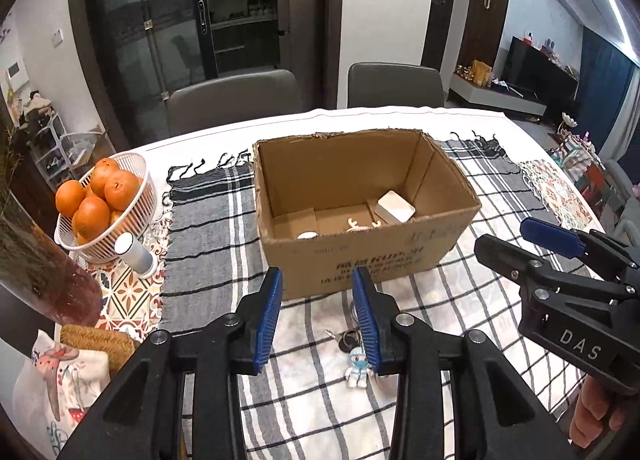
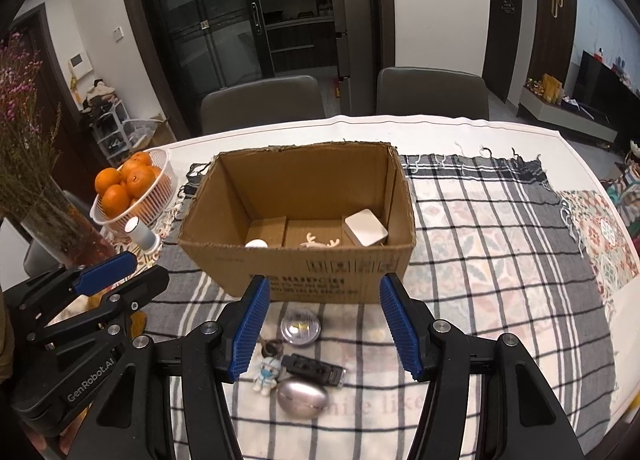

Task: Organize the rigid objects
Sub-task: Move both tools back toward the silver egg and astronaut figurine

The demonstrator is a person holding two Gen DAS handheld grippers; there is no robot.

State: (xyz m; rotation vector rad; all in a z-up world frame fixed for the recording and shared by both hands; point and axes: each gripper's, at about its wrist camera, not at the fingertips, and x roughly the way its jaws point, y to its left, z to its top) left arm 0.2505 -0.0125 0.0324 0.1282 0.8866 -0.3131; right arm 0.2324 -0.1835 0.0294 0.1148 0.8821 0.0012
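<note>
Your left gripper (image 1: 316, 312) stands slightly parted and holds nothing. Your right gripper (image 2: 324, 324) stands with a clear gap between its blue pads, also empty. The cardboard box (image 2: 304, 260) sits just ahead of both tools on the checked cloth (image 2: 500, 260), holding a white case (image 2: 366, 230) and an antler piece (image 2: 320, 241). Below your right gripper lie a clear dome (image 2: 300, 326), small figurine (image 2: 266, 374), black key fob (image 2: 314, 368) and silver oval (image 2: 302, 396), near one another.
</note>
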